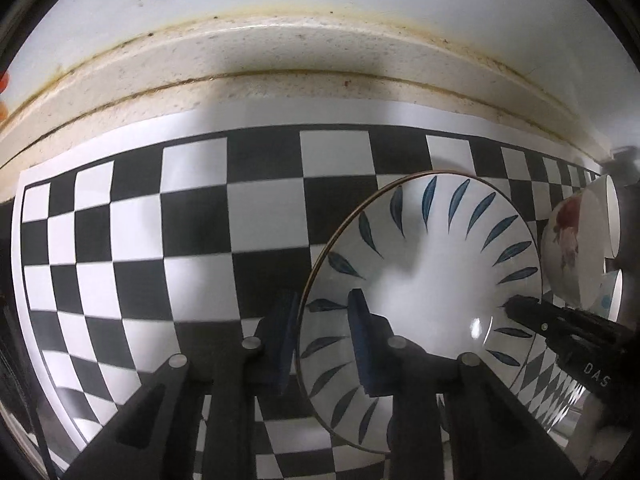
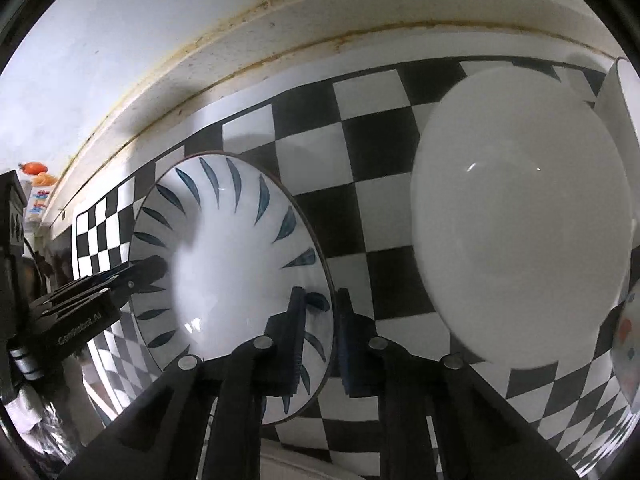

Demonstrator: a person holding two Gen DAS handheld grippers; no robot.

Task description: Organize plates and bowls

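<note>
Both grippers straddle the rim of the leaf-pattern plate point(image 1: 420, 280) on the checkerboard mat point(image 1: 192, 216): left gripper point(image 1: 324, 340) at its 9 o'clock edge, right gripper point(image 2: 320, 340) at 3 o'clock, jaws part-open with gaps beside the rim. The plain white bowl point(image 2: 520, 216) sits at 2 o'clock in the right wrist view.

Leaf-pattern plate point(image 1: 424, 264) glossy glazed ceramic; white plate point(image 2: 520, 216) smooth, shiny; checkered mat point(image 1: 192, 216) matt, paper-like.
</note>
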